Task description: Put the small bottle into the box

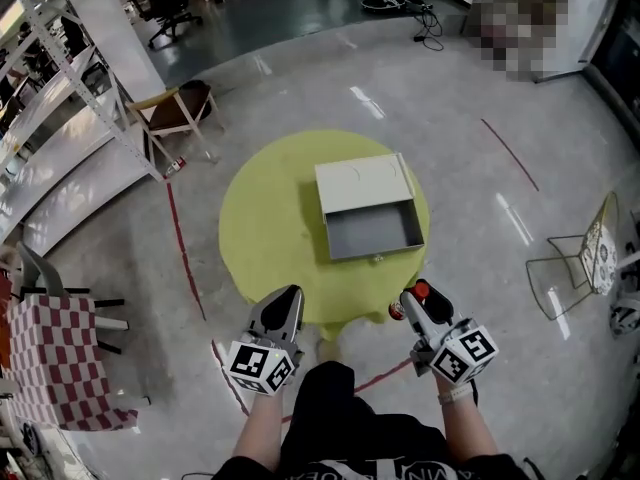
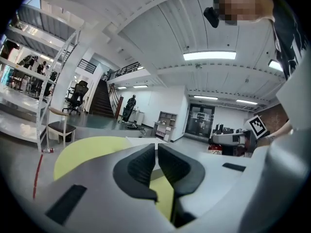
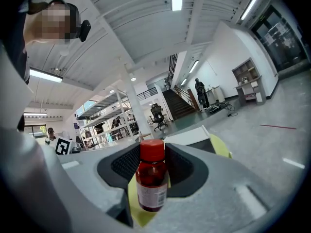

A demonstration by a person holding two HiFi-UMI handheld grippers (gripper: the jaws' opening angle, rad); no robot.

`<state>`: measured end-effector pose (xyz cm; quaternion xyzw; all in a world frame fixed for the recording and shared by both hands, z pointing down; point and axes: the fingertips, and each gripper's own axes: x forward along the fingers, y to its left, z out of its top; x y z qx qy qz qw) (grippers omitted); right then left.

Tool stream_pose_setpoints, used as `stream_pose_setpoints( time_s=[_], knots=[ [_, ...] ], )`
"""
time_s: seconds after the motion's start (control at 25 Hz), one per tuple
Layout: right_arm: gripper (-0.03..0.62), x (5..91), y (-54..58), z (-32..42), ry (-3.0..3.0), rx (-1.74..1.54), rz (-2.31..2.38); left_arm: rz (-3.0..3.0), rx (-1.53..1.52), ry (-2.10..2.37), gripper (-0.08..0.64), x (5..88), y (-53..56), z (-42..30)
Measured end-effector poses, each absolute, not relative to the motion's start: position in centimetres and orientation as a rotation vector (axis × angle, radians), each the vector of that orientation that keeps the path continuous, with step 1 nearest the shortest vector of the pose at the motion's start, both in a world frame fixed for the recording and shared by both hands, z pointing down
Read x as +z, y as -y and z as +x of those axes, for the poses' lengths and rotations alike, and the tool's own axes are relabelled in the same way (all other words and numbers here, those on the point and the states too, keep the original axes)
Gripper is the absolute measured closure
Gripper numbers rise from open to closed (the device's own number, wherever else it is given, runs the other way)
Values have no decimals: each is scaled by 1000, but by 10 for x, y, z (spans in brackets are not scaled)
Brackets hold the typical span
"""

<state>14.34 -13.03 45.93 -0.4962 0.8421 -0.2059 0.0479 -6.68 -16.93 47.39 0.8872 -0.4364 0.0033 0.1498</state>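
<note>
we hold the small bottle (image 3: 151, 181), red cap and dark red body, clamped between the jaws of our right gripper (image 3: 153, 160), just over the near edge of the round yellow surface (image 1: 262, 218). our left gripper (image 2: 156, 160) hangs alongside with its jaws pressed together on nothing. the box (image 1: 331, 240) sits open in the middle of that surface, its lid (image 1: 360, 182) laid back on the far side, apart from the bottle.
</note>
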Motion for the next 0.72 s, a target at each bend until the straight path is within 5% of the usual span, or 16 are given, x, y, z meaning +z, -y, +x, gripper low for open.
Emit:
stream_pose_setpoints(
  time_s=[0.72],
  knots=[
    [436,484,231,113,-2583,-713,-1545,2578,169,1103,535,519,247,-56]
  ],
)
